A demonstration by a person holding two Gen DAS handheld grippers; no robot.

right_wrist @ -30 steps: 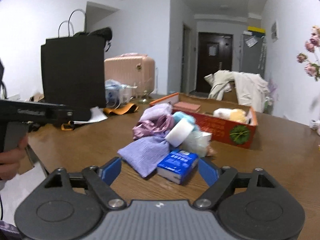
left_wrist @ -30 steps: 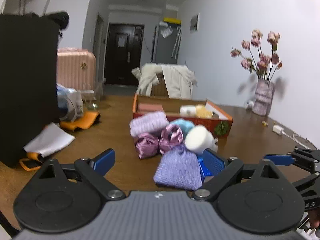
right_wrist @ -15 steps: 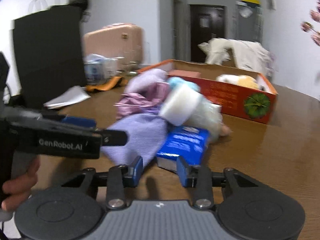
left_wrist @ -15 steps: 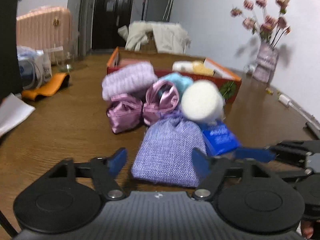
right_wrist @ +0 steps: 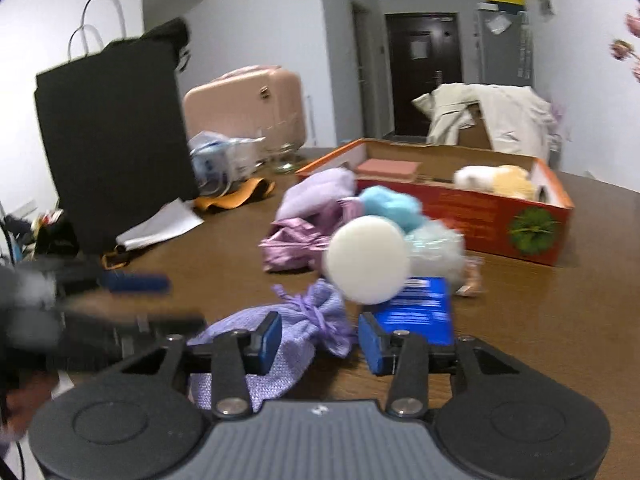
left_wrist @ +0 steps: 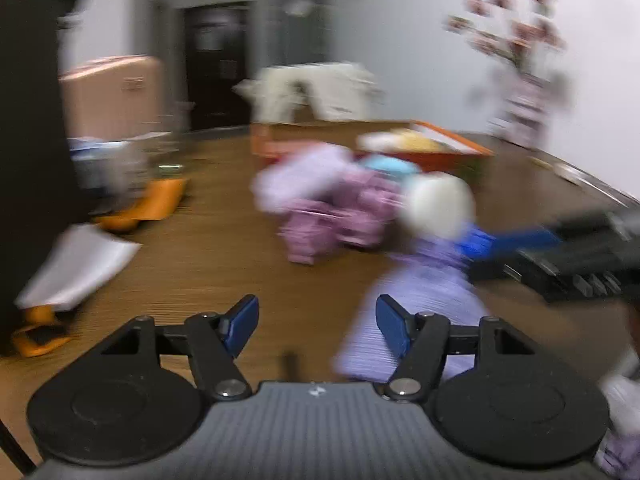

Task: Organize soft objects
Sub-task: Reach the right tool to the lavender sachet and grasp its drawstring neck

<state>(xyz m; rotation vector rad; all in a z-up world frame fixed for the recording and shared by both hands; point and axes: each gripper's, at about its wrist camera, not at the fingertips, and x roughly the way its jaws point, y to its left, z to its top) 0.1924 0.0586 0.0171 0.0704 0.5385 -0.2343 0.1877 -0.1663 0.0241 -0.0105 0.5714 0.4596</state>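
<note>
Over the wooden table (right_wrist: 560,320), both grippers gape, gripping nothing.

Bare surface (right_wrist: 224,256) lay open between the black bag (right_wrist: 116,136) and the soft pile (right_wrist: 320,220), while the white puff (right_wrist: 366,260) and blue packet (right_wrist: 424,312) crowded ahead of the right claw (right_wrist: 318,336).

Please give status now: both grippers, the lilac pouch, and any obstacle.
Left gripper open, empty. Right gripper open around lilac pouch, not closed. Blue packet and white sponge crowd right side.
</note>
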